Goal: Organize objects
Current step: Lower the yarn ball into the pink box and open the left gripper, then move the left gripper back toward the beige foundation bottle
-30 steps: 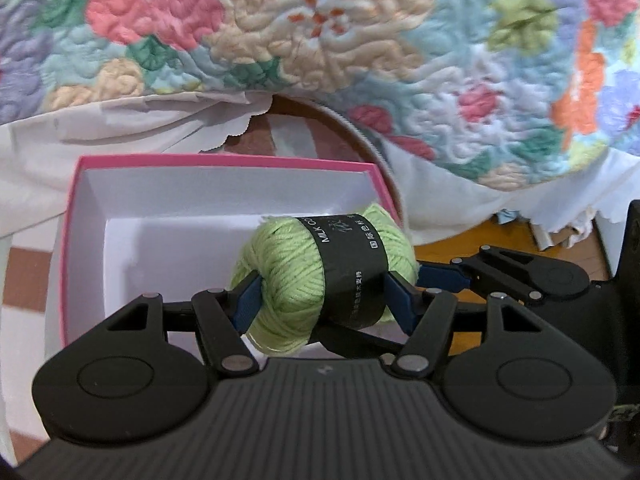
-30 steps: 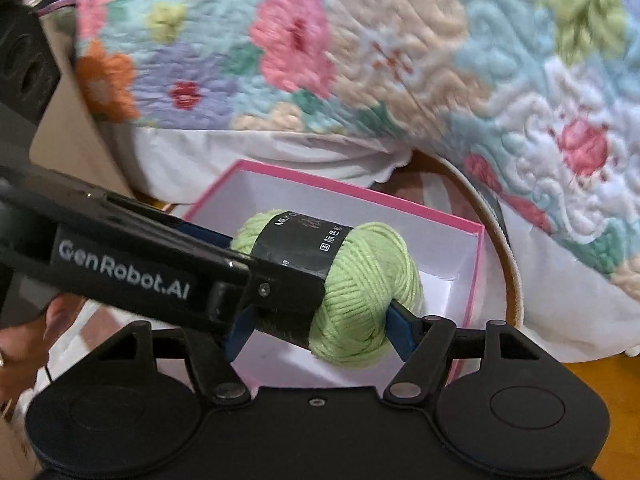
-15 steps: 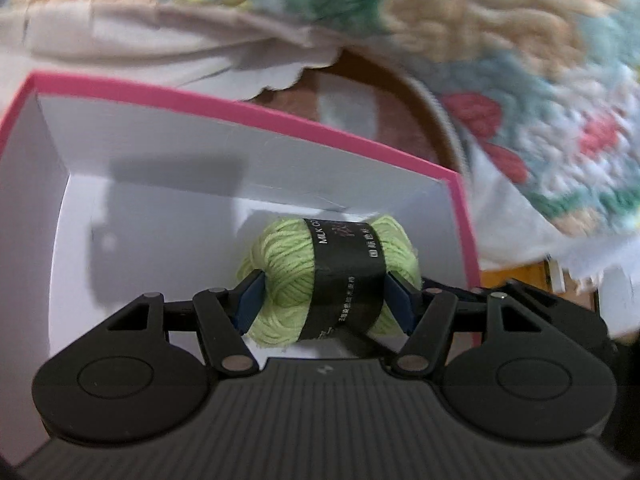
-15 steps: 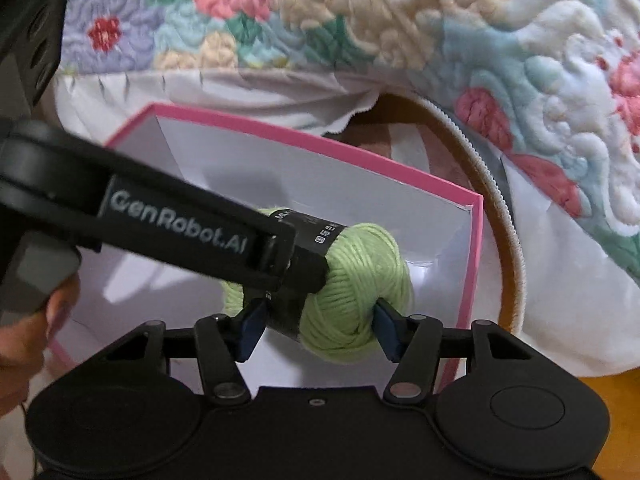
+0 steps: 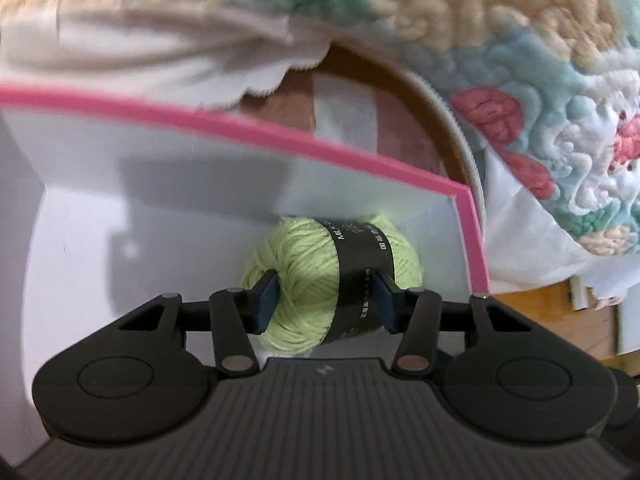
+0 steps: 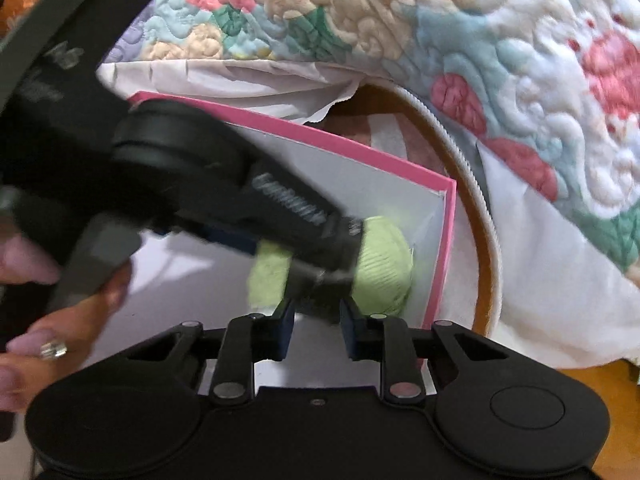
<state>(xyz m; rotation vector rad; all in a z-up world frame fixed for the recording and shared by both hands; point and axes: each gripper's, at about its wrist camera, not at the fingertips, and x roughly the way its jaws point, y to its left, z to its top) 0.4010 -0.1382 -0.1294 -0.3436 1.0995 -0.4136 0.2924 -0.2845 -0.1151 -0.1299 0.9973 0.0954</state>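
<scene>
Two tongs (image 5: 325,300) (image 6: 316,332) over boxed yarn (image 5: 308,280).

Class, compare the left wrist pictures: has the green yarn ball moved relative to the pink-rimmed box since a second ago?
Yes. The green yarn ball has gone down into the pink-rimmed box, toward its right corner; earlier it sat above the rim.

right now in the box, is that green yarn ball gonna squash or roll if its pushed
The green yarn ball probably squashes: the left gripper is closing and its pads dent the strands. It may roll, being rounded, though the pink-rimmed box corner should stop it. Likely light.
</scene>
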